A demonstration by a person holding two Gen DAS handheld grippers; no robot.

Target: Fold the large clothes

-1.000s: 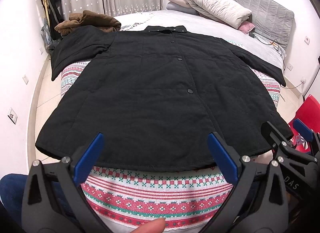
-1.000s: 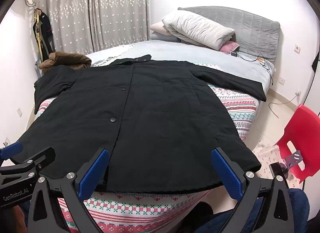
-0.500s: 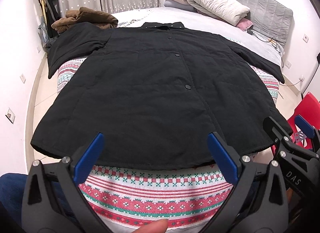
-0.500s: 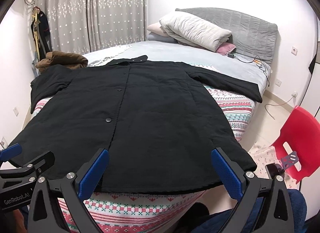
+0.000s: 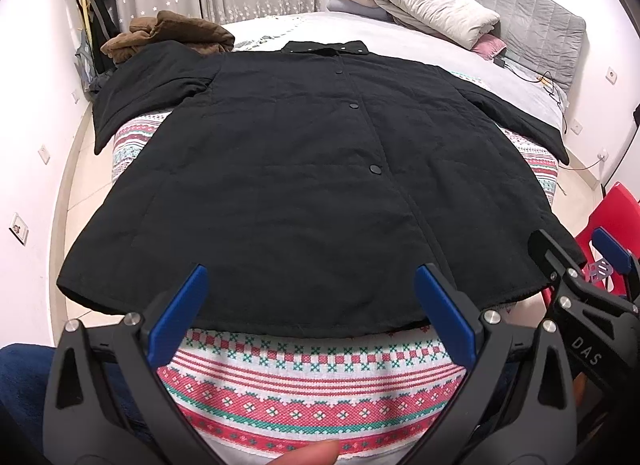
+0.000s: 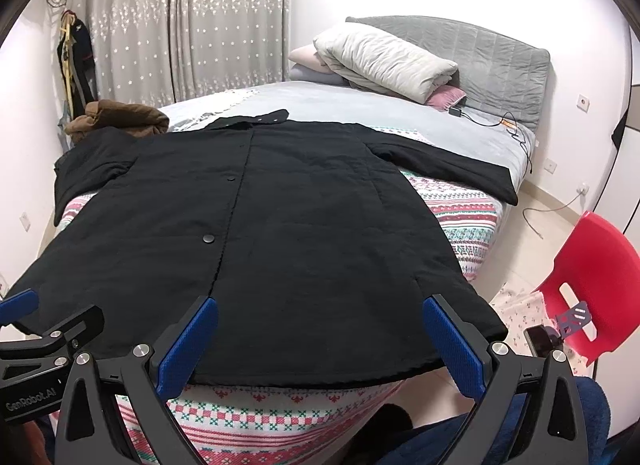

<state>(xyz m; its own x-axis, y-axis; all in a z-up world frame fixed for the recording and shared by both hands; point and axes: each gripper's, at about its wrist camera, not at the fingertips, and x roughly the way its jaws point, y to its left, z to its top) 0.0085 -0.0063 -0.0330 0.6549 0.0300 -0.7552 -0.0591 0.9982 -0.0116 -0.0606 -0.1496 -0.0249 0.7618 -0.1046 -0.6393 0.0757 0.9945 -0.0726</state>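
I hold the left gripper (image 5: 308, 305) and right gripper (image 6: 320, 339) spread wide and empty above the near hem. The black coat (image 5: 312, 185) lies flat, buttoned, sleeves outstretched on the patterned blanket (image 5: 304, 377), so its edges are accessible for folding.

Both wrist views low at the bed's foot, facing headboard, sharing the coat (image 5: 304, 185).
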